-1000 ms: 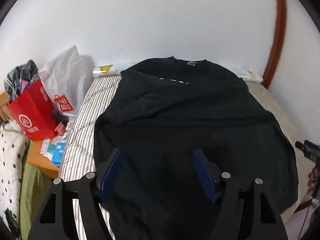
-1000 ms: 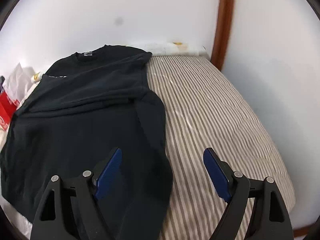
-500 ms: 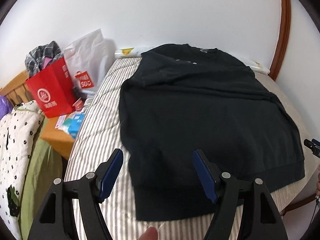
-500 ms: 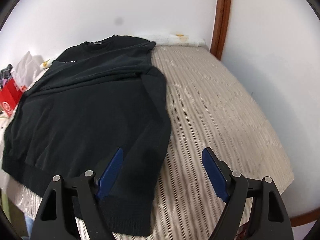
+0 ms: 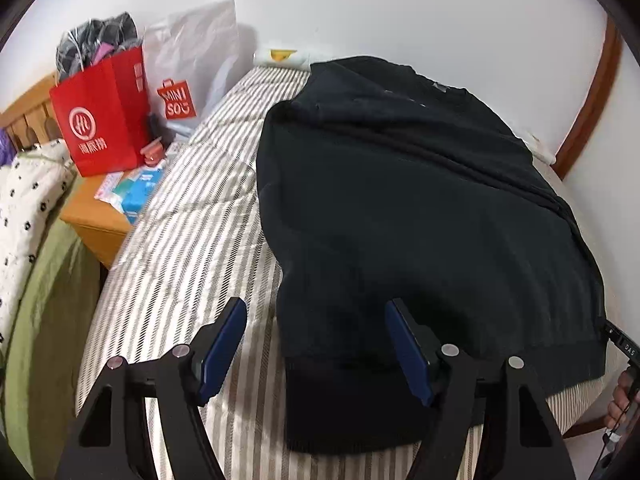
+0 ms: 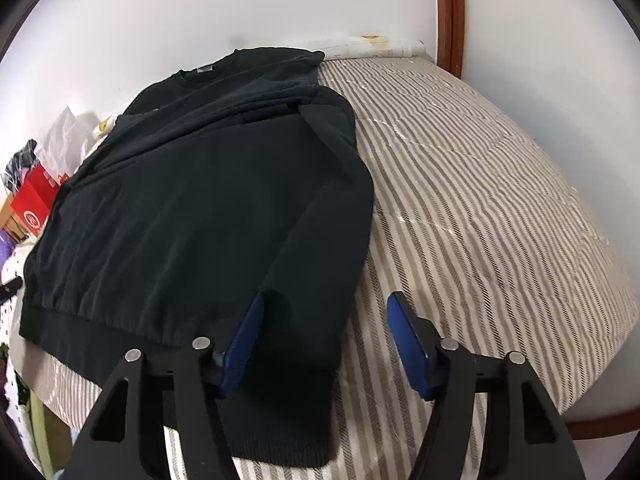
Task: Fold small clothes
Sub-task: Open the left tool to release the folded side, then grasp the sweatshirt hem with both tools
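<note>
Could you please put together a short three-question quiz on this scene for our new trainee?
1. True or false: the left gripper is shut on the black sweatshirt.
2. Which part of the sweatshirt lies between the right gripper fingers? A) the collar B) the hem corner at its right edge C) a sleeve cuff by the wall
3. Fill in: the sweatshirt lies spread on a ____ mattress.

Key:
1. False. Its fingers stand open around the sweatshirt's left hem corner.
2. B.
3. Striped.
</note>
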Demonstrator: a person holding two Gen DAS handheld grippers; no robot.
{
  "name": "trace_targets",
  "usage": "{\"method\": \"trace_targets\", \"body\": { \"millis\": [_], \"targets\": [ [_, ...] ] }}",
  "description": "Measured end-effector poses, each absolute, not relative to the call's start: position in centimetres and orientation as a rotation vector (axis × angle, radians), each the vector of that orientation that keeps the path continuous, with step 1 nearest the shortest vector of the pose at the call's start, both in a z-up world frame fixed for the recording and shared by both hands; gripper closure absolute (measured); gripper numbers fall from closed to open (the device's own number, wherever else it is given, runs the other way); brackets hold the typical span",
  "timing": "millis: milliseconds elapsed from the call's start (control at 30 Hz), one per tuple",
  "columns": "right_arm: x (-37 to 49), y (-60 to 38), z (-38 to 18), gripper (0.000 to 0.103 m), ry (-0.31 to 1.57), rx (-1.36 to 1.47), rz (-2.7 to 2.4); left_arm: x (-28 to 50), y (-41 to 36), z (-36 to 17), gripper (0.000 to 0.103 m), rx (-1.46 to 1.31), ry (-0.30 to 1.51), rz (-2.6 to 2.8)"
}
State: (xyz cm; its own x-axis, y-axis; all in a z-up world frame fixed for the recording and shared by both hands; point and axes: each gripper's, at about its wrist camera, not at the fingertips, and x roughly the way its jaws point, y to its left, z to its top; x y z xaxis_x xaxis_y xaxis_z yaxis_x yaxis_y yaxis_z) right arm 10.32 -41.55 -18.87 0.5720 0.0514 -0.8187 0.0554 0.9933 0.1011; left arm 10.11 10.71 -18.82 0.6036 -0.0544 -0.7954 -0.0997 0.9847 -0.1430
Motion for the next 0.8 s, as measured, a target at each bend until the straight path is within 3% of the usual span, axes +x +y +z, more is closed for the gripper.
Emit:
{"method": "trace_targets", "body": {
  "millis": [67,133,267,367,467,500,533,800],
  "targets": [
    [11.2,-41.4,-19.1,0.042,0.971,0.128,0.005,11.0,10.8,-19.4,0.035,-0.186,0.940,0.024],
    [12.1,-41.1,-19.5,0.044,0.988,0.131,0.001,11.9,10.8,-20.1,0.045,-0.197,0.959,0.021],
    [13.6,-40.3,-19.6,0.044,0.973,0.098,-0.010,12.8,10.4,-20.3,0.050,-0.173,0.942,0.028],
    [14.5,-40.0,-19.6,0.050,0.965,0.104,-0.006,13.3,9.8,-20.4,0.061,-0.140,0.940,0.046],
    [15.0,-39.5,-19.4,0.073,0.963,0.095,0.008,13.7,9.2,-20.3,0.078,-0.122,0.952,0.024],
    [15.3,-39.4,-19.4,0.087,0.961,0.092,0.024,13.7,9.1,-20.2,0.085,-0.126,0.953,0.021],
    [15.3,-39.3,-19.3,0.090,0.960,0.089,0.032,13.7,9.0,-20.1,0.092,-0.127,0.951,0.022],
    [13.9,-41.0,-17.9,0.095,0.937,0.130,0.006,11.3,9.4,-18.3,0.095,-0.142,0.910,0.015]
  ]
}}
